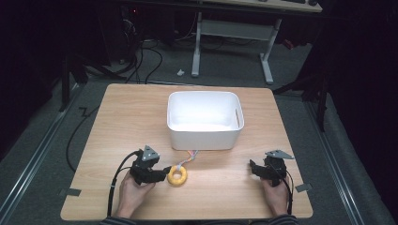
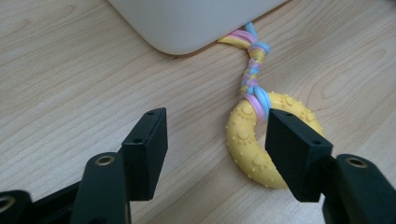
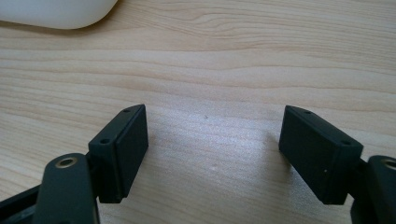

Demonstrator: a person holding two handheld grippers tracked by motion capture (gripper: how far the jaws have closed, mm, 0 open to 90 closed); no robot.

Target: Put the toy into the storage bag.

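A yellow knobbly ring toy (image 1: 177, 176) lies on the wooden table (image 1: 131, 112) in front of a white bin (image 1: 204, 138), with a pastel braided rope (image 1: 190, 157) running from it to the bin's foot. My left gripper (image 1: 166, 172) is level with the ring on its left. In the left gripper view its jaws (image 2: 215, 119) stand apart around the ring's near side (image 2: 243, 140): the right jaw is against the ring, the left jaw clear of it. The rope (image 2: 252, 70) leads under the bin (image 2: 187, 23). My right gripper (image 1: 253, 166) rests at the front right, open over bare wood (image 3: 212, 114).
The bin is empty and stands at the table's middle, its rounded corner (image 3: 56, 11) at the top left of the right gripper view. Both hands hold the grippers near the table's front edge. A desk frame (image 1: 267, 56) and cables stand on the floor beyond the table.
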